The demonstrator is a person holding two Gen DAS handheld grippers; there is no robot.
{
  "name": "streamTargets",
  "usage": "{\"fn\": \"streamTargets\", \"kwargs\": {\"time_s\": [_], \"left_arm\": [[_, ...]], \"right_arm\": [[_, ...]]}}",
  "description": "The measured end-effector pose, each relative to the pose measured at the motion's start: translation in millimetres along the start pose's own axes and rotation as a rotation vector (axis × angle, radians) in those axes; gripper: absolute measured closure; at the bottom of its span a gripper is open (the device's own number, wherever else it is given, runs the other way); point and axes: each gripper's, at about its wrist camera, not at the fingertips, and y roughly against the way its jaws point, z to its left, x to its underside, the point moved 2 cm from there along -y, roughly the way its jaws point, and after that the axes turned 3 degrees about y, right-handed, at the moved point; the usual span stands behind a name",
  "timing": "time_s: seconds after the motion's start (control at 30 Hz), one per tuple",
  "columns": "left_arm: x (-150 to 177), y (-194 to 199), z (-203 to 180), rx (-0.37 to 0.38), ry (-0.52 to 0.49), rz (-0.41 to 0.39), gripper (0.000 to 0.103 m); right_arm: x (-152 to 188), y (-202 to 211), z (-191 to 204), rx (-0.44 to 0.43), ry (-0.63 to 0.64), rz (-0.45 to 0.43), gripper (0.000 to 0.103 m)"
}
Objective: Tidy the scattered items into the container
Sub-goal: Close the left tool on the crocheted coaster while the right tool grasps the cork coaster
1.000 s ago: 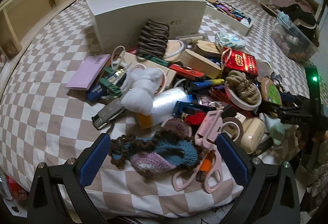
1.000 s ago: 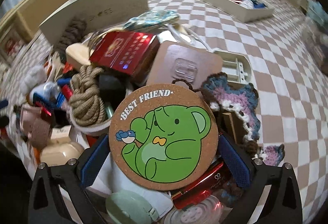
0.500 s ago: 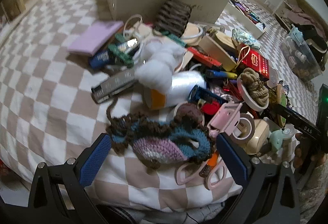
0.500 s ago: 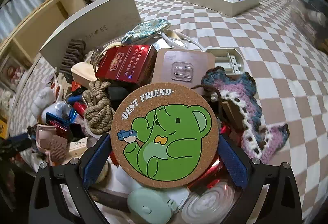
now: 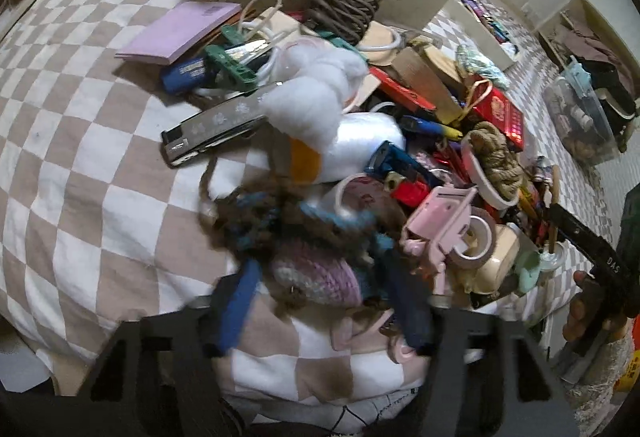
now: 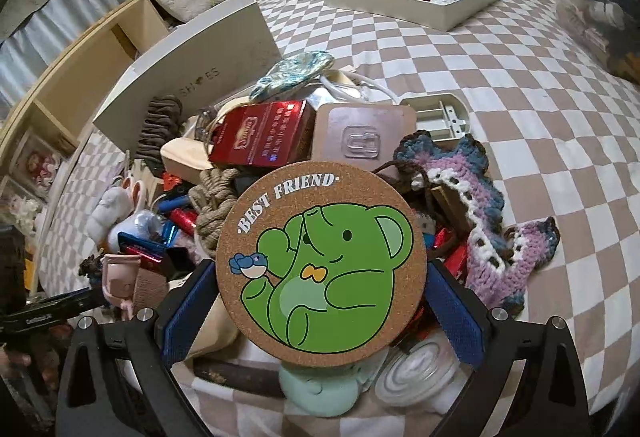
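The left gripper (image 5: 320, 301) points steeply down at the near edge of the clutter pile, and its jaws are closing with a crocheted yarn piece (image 5: 312, 269) — purple, blue and brown — between the blue pads (image 5: 236, 309). Blur hides whether the pads press on the wool yet. The piece lies crosswise to the fingers, its long axis running from pad to pad, so the closing jaws bunch it along its length.

The right gripper (image 6: 320, 317) is pinching a round cork coaster (image 6: 320, 257) printed with a green bear, held edge to edge above the pile. The white shoe box (image 6: 192, 73) stands beyond the pile, up and to the left of the coaster; the left gripper, on that side of the pile, looks the nearer of the two.
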Motion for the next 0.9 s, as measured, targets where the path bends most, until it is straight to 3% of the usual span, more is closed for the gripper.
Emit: {"fn": "streamTargets", "kwargs": {"time_s": [0.27,0.57,0.9], "left_arm": [[1.3,1.3,-8.4,0.023,-0.03,-0.002,0.079],[-2.3,20.5,-12.8,0.107,-0.029,-0.069,0.088],[3.7,34.6,-44.1,0.156,-0.144,-0.112,0.088]], "right_arm": [[9.2,0.3,17.6,-0.019,0.029,0.022,0.003],[12.7,6.7,25.8,-0.031,0.035,0.028,0.003],[13.8,19.7,44.3,-0.05,0.053,0.012,0.003]]}}
